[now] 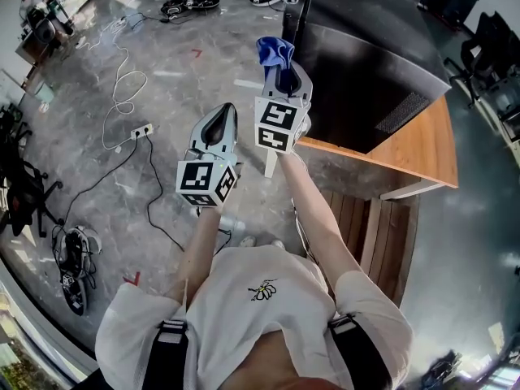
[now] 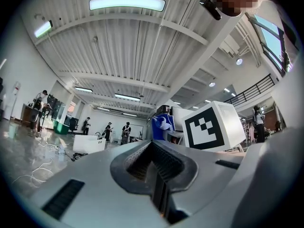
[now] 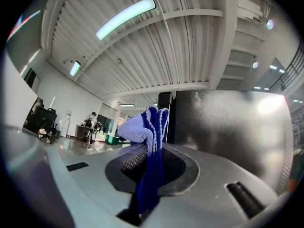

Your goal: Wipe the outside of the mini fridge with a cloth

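In the head view the right gripper (image 1: 281, 78) sits in the upper middle of the frame. Its jaws are clamped on a blue cloth (image 1: 275, 53) that sticks up past the tips, just beside the left corner of the black mini fridge (image 1: 366, 63); whether they touch I cannot tell. The fridge fills the upper right, standing on a wooden table (image 1: 422, 149). The left gripper (image 1: 218, 124) hangs lower left over the grey floor (image 1: 162, 218), jaws pressed together on nothing. A power strip (image 1: 141, 130) and cables (image 1: 122, 84) lie at the left.
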Available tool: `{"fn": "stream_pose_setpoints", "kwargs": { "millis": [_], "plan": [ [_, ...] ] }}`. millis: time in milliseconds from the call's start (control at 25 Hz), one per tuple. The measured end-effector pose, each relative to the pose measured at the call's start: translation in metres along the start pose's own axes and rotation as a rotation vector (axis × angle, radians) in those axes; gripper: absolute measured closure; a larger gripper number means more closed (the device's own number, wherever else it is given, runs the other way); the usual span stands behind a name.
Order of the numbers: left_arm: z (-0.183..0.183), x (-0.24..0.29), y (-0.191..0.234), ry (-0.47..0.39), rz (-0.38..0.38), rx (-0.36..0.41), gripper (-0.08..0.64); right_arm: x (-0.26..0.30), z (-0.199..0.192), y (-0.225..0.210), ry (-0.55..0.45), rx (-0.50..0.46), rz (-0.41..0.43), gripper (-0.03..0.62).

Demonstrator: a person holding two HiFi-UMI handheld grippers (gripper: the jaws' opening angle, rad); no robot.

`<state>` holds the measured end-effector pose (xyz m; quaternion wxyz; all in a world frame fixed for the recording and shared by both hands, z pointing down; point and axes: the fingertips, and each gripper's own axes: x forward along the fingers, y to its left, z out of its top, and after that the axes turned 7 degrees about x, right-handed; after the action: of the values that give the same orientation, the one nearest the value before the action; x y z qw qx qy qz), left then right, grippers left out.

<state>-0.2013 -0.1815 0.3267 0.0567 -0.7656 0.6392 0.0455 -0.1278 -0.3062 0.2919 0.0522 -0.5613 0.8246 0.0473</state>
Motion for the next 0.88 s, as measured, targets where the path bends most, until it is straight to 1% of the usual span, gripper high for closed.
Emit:
{"fn": "stream_pose_setpoints", "kwargs": {
  "millis": [160,400,640,880],
  "plan": [
    [0.001,0.002,-0.007,-0.007,-0.015,-0.002,0.555,-0.006,0.0,-0.011,-0.004,0.006,-0.027,0.531],
    [-0.003,0.001,-0.014,0.002,-0.028,-0.017,0.555,-0.022,0.007,-0.042,-0.02,-0.019,-0.083,0.531],
    [-0.009,0.008,-0.036,0.01,-0.077,-0.023,0.555,-0.04,0.009,-0.091,-0.029,-0.025,-0.17,0.531],
    [-0.014,0.019,-0.066,0.016,-0.149,-0.026,0.555,-0.058,0.004,-0.137,-0.023,-0.053,-0.26,0.531]
  ]
}}
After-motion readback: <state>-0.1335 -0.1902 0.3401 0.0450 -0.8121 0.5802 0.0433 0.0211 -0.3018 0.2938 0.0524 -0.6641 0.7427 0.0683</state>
